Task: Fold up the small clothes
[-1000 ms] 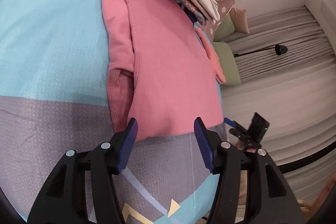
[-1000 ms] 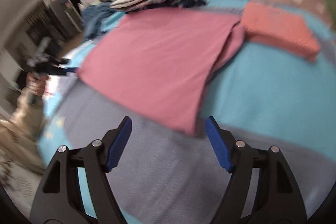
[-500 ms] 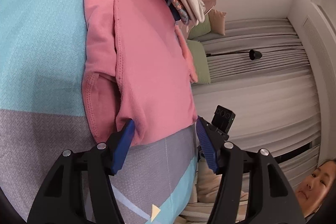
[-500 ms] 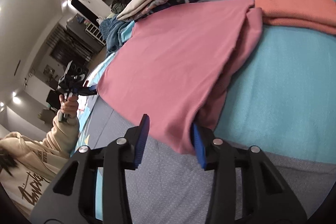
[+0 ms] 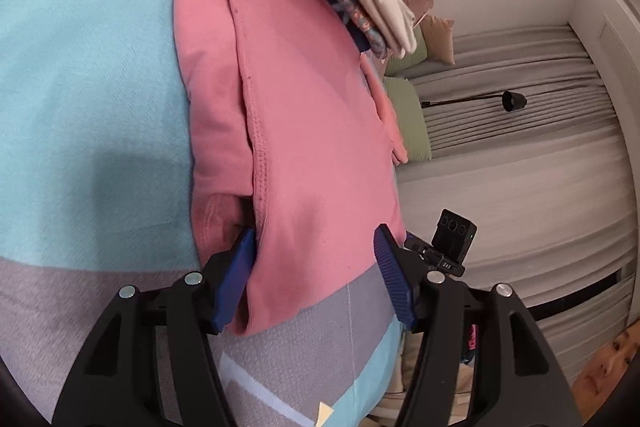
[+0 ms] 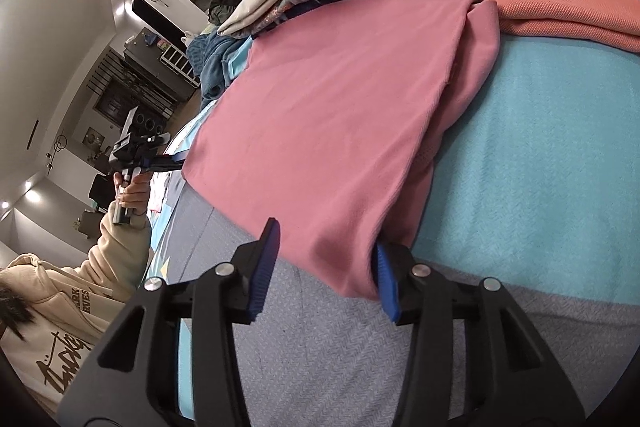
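Readable text is sparse.

1. Beige hoodie (image 6: 72, 311), right wrist view: a dark script logo runs across the chest, partly cut off by the frame edge; the letters cannot be made out with certainty. Above it stand two short lines of block capitals, of which only the endings "ARK" and "RVES" are legible.

2. Small black camera unit (image 5: 454, 239), left wrist view: a tiny white marking sits on its lower bracket, too small to read.

3. Bedspread (image 6: 540, 147): a printed label at its far edge is illegible in both views.
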`<control>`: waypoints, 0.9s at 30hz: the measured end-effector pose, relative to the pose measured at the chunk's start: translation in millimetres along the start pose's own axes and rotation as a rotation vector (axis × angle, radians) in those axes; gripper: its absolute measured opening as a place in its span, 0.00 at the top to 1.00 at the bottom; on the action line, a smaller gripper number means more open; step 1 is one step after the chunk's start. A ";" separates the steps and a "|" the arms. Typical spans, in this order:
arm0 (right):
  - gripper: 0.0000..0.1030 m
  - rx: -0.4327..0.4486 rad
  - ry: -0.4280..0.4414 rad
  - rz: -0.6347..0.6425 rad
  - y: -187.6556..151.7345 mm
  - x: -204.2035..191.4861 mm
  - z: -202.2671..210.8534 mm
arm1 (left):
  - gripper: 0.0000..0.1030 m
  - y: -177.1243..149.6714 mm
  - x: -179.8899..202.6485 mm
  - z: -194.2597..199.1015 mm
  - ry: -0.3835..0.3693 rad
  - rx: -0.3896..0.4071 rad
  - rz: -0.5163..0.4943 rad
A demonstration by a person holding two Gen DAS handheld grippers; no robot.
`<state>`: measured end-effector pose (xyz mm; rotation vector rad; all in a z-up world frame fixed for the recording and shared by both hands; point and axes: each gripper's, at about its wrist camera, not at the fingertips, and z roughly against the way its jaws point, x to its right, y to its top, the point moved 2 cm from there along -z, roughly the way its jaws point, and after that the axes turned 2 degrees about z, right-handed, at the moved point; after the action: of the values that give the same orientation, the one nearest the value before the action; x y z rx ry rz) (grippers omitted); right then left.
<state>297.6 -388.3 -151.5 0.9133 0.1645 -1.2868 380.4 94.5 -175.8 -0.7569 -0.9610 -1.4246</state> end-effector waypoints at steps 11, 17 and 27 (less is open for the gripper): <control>0.96 0.051 0.009 -0.053 -10.0 12.5 11.1 | 0.75 -15.4 -5.2 -8.1 -0.089 0.019 0.049; 0.98 0.094 0.036 -0.040 -10.1 10.5 15.5 | 0.93 -26.7 -2.5 1.7 -0.115 0.064 0.018; 0.98 0.087 0.072 -0.026 -10.5 6.8 9.8 | 0.94 -38.3 -13.0 20.0 -0.224 0.090 0.047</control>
<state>287.0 -399.9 -154.2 1.0354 0.1782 -1.2937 341.8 116.6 -183.0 -0.8794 -1.1639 -1.2654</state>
